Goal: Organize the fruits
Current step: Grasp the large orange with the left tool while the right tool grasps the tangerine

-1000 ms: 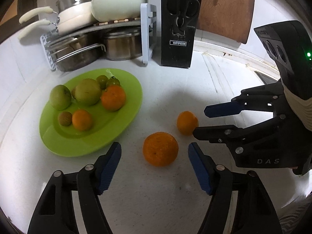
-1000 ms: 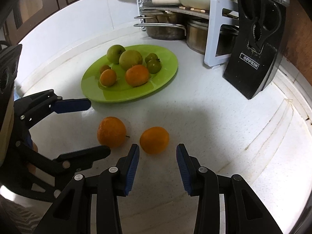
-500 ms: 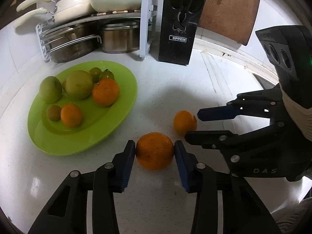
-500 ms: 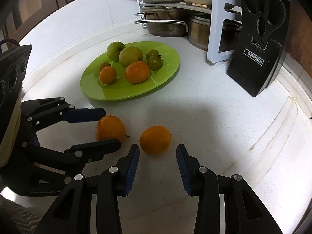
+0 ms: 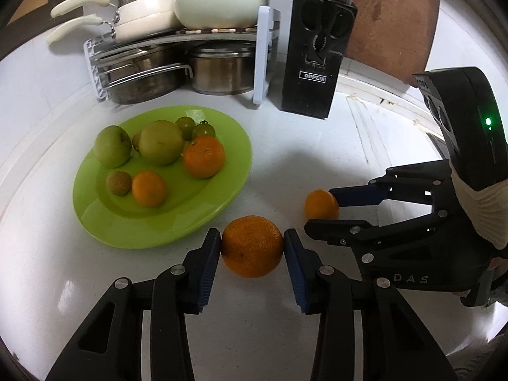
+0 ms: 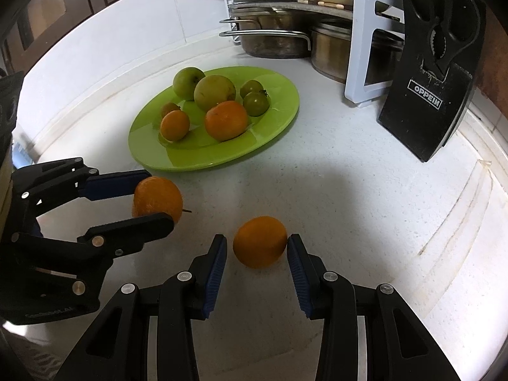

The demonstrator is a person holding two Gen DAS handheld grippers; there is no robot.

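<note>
Left gripper pads pinch the large orange on the counter, off the green plate's near rim. Right gripper brackets the small orange, a gap showing at its left pad. Squeeze gently, lift straight before carrying.

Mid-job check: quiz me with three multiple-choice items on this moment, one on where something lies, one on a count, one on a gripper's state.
1. Where does the smaller orange lie?
A. on the green plate
B. on the white counter, between the right gripper's fingers
C. on the pot rack

2. How many orange-coloured fruits are on the green plate?
A. two
B. four
C. none

3. How does the left gripper stand?
A. wide open above the plate
B. closed on the knife block
C. closed on the larger orange

Key: 1 B, the right gripper brackets it on the counter, with a gap at the left pad. 2 A, two sit among the green fruit. 3 C, both pads touch its sides.
</note>
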